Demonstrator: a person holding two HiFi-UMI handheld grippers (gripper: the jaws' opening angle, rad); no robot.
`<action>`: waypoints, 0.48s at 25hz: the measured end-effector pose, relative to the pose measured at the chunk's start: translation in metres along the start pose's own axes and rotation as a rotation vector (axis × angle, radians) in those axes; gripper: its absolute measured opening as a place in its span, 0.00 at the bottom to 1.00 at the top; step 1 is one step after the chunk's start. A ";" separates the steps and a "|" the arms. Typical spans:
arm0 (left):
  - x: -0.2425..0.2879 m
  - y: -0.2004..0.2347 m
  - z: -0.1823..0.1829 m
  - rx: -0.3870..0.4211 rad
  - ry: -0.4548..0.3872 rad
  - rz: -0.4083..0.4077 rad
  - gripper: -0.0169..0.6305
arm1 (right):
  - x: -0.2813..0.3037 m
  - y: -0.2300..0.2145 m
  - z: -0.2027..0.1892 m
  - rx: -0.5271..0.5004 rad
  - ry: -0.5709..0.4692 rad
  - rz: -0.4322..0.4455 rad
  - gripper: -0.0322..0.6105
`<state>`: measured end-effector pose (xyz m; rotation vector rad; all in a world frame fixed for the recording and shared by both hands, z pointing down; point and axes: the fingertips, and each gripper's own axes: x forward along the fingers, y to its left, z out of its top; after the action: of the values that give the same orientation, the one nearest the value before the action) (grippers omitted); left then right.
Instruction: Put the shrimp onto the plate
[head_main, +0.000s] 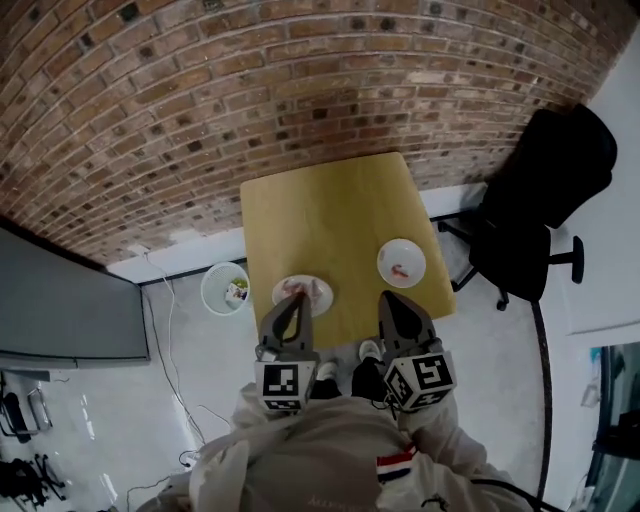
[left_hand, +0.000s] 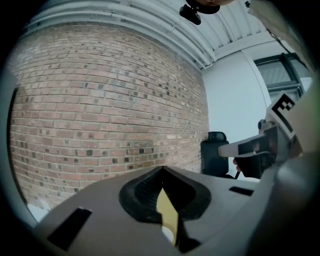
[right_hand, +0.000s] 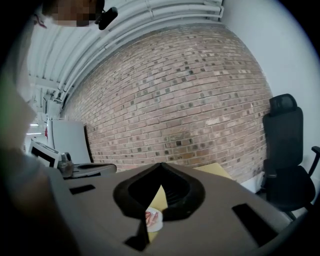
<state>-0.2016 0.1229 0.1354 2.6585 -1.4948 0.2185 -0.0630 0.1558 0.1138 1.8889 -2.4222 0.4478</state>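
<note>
Unclench the empty left hand-held gripper (head_main: 296, 300) before reaching the shrimp (head_main: 308, 288) on the near-left plate (head_main: 322, 300); pinch one gently by its middle. Hold the right hand-held gripper (head_main: 392, 298), likewise clenched and empty, clear of the right plate (head_main: 418, 255) on the surface (head_main: 330, 210).

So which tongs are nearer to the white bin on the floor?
Left. The left tongs sit just right of the white bin; the right tongs are farther right, beyond them.

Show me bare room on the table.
Free: the far half of the table, toward the brick wall, and the gap between left plate and right plate. Crowded: the near edge, with both plates, left gripper and right gripper.
</note>
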 end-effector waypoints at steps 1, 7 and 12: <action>0.003 0.002 0.000 -0.002 0.002 0.020 0.04 | 0.006 -0.002 0.001 0.000 0.004 0.018 0.09; 0.023 0.005 0.000 -0.008 0.029 0.138 0.04 | 0.037 -0.020 0.009 0.002 0.035 0.141 0.09; 0.042 0.001 -0.002 -0.015 0.051 0.239 0.04 | 0.058 -0.045 0.010 0.007 0.071 0.233 0.09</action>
<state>-0.1805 0.0872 0.1445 2.4383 -1.7883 0.2874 -0.0335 0.0891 0.1253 1.5698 -2.6059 0.5232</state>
